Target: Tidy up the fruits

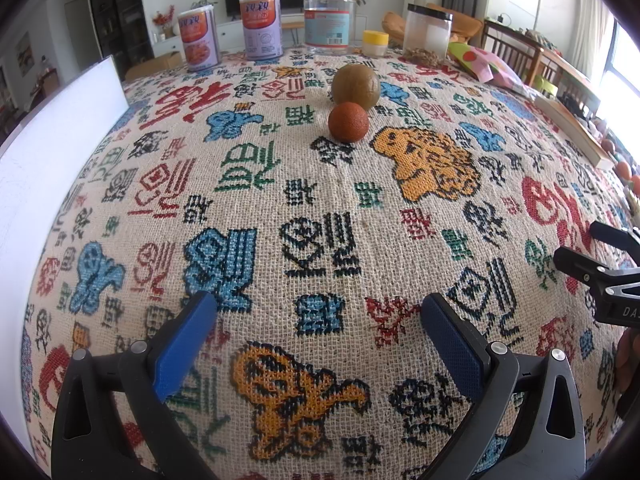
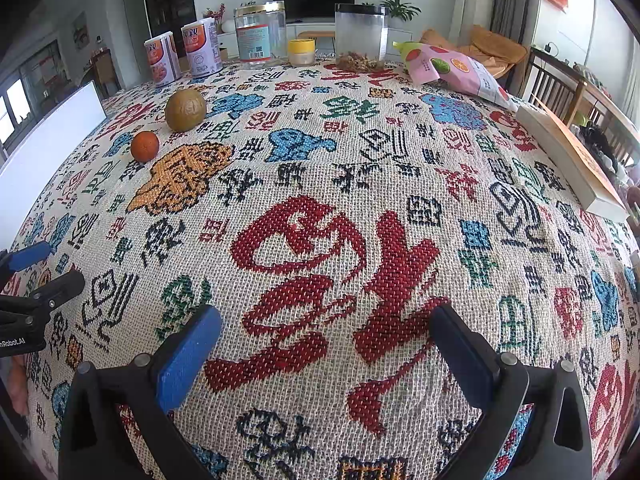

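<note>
A small orange fruit point(image 1: 348, 121) sits on the patterned tablecloth point(image 1: 320, 208), with a larger brown-green round fruit point(image 1: 355, 86) just behind and touching it. Both also show in the right wrist view, the orange fruit point(image 2: 145, 146) and the brown-green fruit point(image 2: 185, 109), at the far left. My left gripper point(image 1: 318, 310) is open and empty, low over the cloth, well short of the fruits. My right gripper point(image 2: 328, 326) is open and empty over a big red character, to the right of the fruits.
Two printed tins point(image 1: 261, 26), a clear jar point(image 1: 329, 21), a small yellow-lidded pot point(image 1: 375, 43) and a black-lidded container point(image 1: 427, 33) line the far edge. A white board point(image 1: 48, 144) stands at the left. A pink snack bag point(image 2: 452, 68) and a book point(image 2: 568, 156) lie at the right.
</note>
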A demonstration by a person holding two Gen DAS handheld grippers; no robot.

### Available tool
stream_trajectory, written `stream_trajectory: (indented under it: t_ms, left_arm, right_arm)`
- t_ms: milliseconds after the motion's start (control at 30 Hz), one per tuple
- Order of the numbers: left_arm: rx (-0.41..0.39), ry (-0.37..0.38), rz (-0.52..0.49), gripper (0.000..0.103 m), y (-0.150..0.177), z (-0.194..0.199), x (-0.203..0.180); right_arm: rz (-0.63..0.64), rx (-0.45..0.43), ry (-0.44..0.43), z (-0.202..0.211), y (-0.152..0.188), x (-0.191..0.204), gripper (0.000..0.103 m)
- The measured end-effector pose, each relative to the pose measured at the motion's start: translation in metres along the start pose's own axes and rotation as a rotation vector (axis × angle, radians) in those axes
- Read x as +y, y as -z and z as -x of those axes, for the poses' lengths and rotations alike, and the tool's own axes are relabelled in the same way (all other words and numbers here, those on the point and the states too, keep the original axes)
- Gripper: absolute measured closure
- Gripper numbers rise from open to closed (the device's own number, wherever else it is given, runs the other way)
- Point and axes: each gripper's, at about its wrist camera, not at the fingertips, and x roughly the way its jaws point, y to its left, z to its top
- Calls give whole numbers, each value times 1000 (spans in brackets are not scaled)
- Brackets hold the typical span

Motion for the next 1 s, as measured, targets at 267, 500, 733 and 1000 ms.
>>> stream_trajectory:
  t_ms: [267,500,733,1000]
  left_arm:
    - [5,47,-8,1,-8,-2,2]
    - [-19,83,9,2,-61,-29,4]
    - [-22,59,13,37,-108,-72,-9]
    - [-55,85,34,74,-92,-44,4]
  right_arm:
    - [0,0,0,0,0,0,0]
    - [0,0,-1,0,0,0,0]
    - [0,-1,-1,0,0,0,0]
    - [0,-1,-2,0,0,0,0]
